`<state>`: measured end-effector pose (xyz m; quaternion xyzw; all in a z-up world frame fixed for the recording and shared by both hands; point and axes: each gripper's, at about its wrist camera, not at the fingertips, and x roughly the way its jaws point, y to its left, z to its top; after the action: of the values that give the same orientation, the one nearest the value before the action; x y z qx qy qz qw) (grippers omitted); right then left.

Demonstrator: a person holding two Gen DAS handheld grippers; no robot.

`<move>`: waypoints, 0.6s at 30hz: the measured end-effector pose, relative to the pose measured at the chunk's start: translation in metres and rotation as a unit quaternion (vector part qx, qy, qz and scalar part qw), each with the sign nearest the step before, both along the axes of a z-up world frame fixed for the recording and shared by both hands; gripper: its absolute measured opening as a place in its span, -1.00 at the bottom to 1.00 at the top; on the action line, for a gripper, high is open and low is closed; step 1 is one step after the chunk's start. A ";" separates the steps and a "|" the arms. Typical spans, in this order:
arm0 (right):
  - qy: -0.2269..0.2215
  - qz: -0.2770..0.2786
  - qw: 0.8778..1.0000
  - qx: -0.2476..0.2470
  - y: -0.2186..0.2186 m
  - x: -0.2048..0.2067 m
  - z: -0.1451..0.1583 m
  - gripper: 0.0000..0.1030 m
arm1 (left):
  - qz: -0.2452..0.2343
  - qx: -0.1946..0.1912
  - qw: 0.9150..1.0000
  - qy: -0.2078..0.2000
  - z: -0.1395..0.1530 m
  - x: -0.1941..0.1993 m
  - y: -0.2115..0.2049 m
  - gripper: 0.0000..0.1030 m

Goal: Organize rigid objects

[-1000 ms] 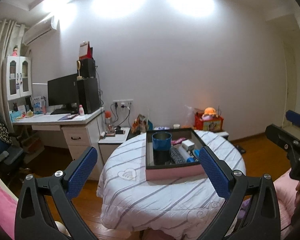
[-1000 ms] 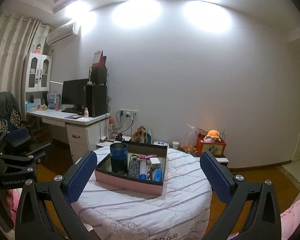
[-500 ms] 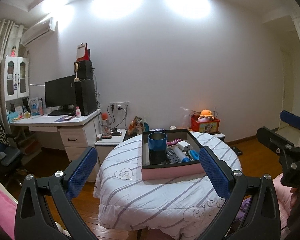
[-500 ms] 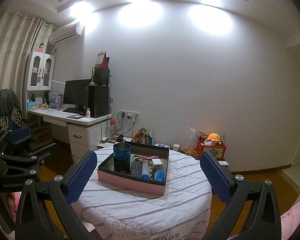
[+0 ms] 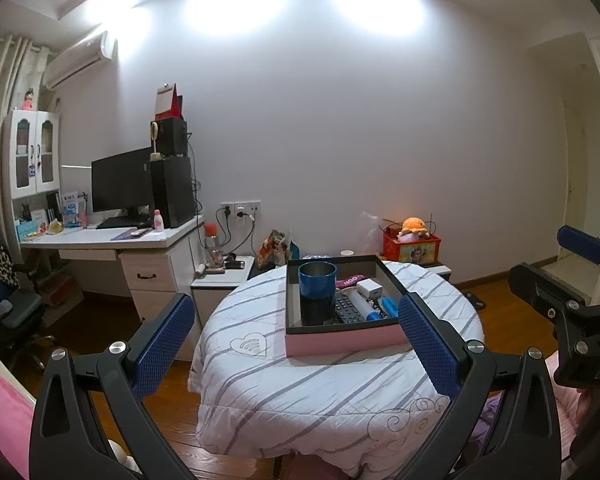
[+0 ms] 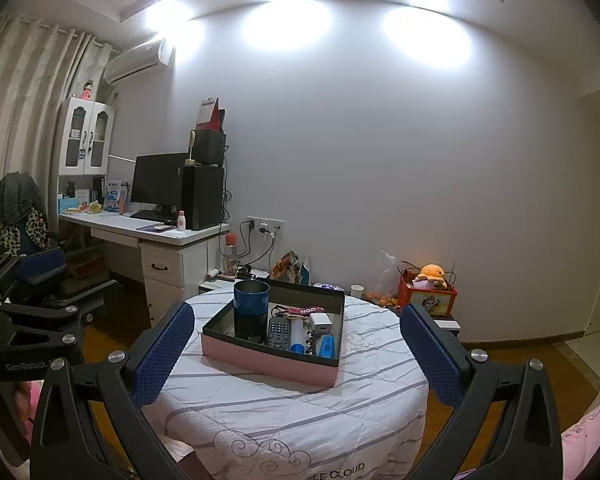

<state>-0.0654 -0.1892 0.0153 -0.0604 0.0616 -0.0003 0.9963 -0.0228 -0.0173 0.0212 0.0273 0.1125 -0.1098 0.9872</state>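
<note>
Facing the pink tray (image 6: 272, 364) (cup inside), both grippers gape wide, empty.

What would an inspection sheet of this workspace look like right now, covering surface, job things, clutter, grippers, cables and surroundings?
Surface: round table under a white striped cloth.
Job's things: pink tray holding a blue cup, remote control, white charger, blue-capped tube, pink strap.
Clutter: nothing seen on the cloth outside the tray.
Grippers: left gripper open and empty, short of the table; right gripper likewise.
Cables: plugs and leads at the wall socket.
Surroundings: desk with monitor, office chair, orange plush toy on a red box.
</note>
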 end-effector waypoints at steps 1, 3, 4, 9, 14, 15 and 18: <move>0.000 0.000 1.000 0.000 0.000 0.000 0.000 1.00 | -0.001 0.001 1.000 0.000 0.000 0.000 0.000 0.99; 0.000 0.000 1.000 0.001 -0.001 -0.001 0.000 1.00 | 0.001 -0.001 1.000 -0.002 0.000 0.000 0.000 0.99; 0.000 0.001 1.000 0.000 -0.001 0.000 0.000 1.00 | 0.002 0.000 1.000 -0.001 0.000 0.000 0.000 0.99; -0.001 0.002 1.000 0.003 -0.002 -0.001 0.001 1.00 | 0.008 0.002 1.000 -0.005 0.001 -0.001 -0.001 0.99; 0.002 0.005 1.000 0.002 -0.001 -0.001 0.001 1.00 | 0.010 -0.001 1.000 -0.011 0.001 -0.003 0.000 0.99; 0.004 0.006 1.000 0.001 -0.001 0.000 0.000 1.00 | 0.011 -0.004 1.000 -0.012 0.002 -0.003 0.001 0.99; 0.007 0.006 1.000 0.001 -0.001 0.001 0.000 1.00 | 0.008 -0.009 1.000 -0.011 0.001 -0.001 0.003 0.99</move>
<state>-0.0648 -0.1898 0.0150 -0.0601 0.0680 0.0065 0.9959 -0.0241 -0.0144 0.0219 0.0191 0.1010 -0.1030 0.9894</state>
